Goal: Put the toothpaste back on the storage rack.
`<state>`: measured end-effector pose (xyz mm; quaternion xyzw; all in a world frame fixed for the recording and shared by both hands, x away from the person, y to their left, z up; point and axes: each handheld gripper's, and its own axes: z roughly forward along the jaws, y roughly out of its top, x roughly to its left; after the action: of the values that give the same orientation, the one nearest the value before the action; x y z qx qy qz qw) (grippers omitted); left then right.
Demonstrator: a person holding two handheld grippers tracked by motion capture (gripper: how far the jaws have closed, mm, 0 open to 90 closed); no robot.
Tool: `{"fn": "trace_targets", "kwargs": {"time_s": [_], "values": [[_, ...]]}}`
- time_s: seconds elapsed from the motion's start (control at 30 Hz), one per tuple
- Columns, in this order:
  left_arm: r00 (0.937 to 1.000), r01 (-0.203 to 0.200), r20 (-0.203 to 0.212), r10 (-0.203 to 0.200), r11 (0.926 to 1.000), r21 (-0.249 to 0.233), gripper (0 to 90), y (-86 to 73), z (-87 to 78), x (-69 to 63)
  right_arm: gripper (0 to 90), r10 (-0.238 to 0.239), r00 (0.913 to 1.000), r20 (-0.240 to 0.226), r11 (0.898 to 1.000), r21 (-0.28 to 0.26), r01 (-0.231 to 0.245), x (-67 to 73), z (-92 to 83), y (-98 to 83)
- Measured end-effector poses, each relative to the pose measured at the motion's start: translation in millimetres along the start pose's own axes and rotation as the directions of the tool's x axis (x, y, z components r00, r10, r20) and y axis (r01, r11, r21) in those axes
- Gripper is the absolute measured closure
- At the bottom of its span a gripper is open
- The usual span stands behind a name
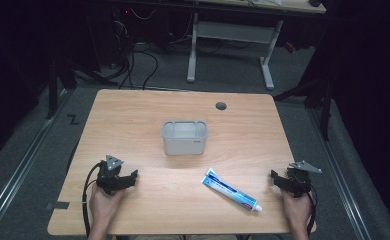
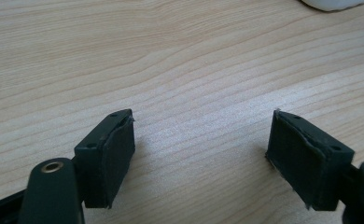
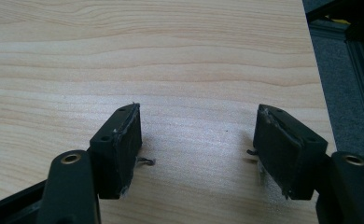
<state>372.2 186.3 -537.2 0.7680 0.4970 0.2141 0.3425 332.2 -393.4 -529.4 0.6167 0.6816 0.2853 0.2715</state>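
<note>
On the table: one toothpaste tube, one grey bin.

The high view looks forward and down from above the person's edge of the light wooden desk, taking in all four corners. Each gripper view sits low and close over that wood; the right one apparently faces the desk's right edge.

1. In my left tool view, a white thing at the top edge was cut off; I could not tell what it was.
2. The print on the toothpaste tube was too small to read.
3. My forearms ran off the bottom edge of the high view.
</note>
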Motion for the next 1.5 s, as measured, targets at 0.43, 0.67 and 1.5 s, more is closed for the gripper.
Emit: {"fn": "trace_targets", "kwargs": {"time_s": [0.43, 0.67, 1.5], "values": [[1.0, 0.006, 0.001, -0.006, 1.0, -0.002, 24.0, -0.1, -0.2, 0.3, 33.2, 0.007, 0.9999, -0.007, 1.0, -0.001, -0.007, -0.7, -0.1, 0.1], [1.0, 0.007, 0.003, -0.007, 1.0, 0.0, 23.9, 0.1, -0.1, 0.7, 35.5, 0.004, 1.0, -0.004, 1.0, -0.006, -0.004, -1.7, -0.1, -0.1], [0.9998, 0.015, -0.013, -0.015, 0.9999, 0.001, 23.1, -0.6, -0.8, -2.2, 48.3, 0.018, 0.9988, -0.046, 0.998, -0.064, -0.02, -5.1, -19.6, -3.7]]}}
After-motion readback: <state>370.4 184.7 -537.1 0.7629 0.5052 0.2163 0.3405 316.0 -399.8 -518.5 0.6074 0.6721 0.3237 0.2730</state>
